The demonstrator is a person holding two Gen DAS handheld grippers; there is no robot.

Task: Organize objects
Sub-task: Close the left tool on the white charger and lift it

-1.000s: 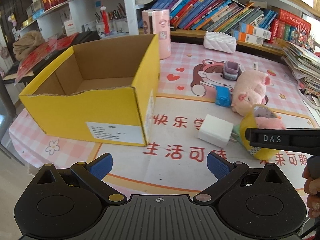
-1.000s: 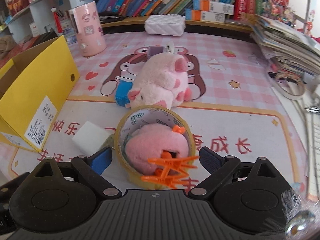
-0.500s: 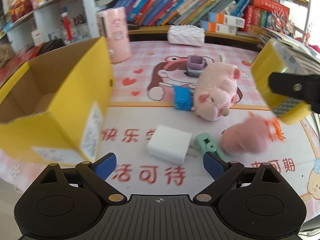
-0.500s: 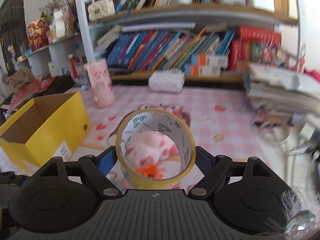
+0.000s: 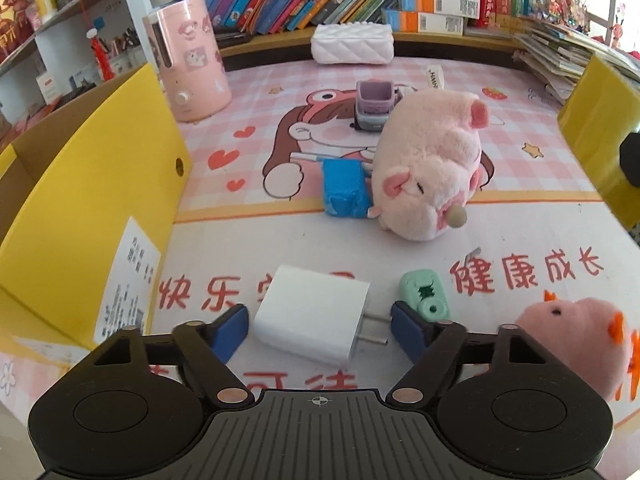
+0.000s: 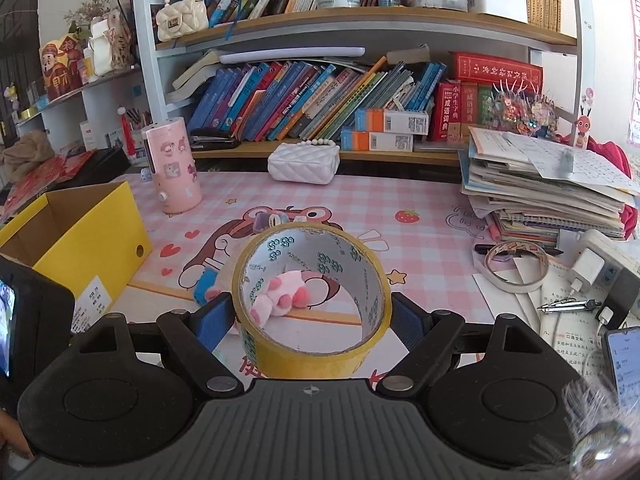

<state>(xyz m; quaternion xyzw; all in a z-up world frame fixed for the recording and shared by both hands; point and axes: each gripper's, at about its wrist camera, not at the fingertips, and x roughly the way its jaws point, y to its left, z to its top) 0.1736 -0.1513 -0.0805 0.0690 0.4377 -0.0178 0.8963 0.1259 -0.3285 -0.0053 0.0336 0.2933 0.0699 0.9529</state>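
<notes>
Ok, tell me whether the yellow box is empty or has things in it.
Cannot tell fully. The yellow box is open-topped, and the inner walls that show are bare cardboard, but its floor is hidden in both views.

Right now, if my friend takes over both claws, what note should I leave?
Left claw: closing around the white charger on the mat; pads not pressing yet.
Right claw: shut on the yellow tape roll, lifted above the mat.
Yellow box: on the left; what shows of its inside looks empty.
On the mat: pink pig plush, blue block, green sharpener, small pink plush, purple toy.
Done: nothing visibly boxed.
Left: probably box the tape, charger, then the rest.
</notes>
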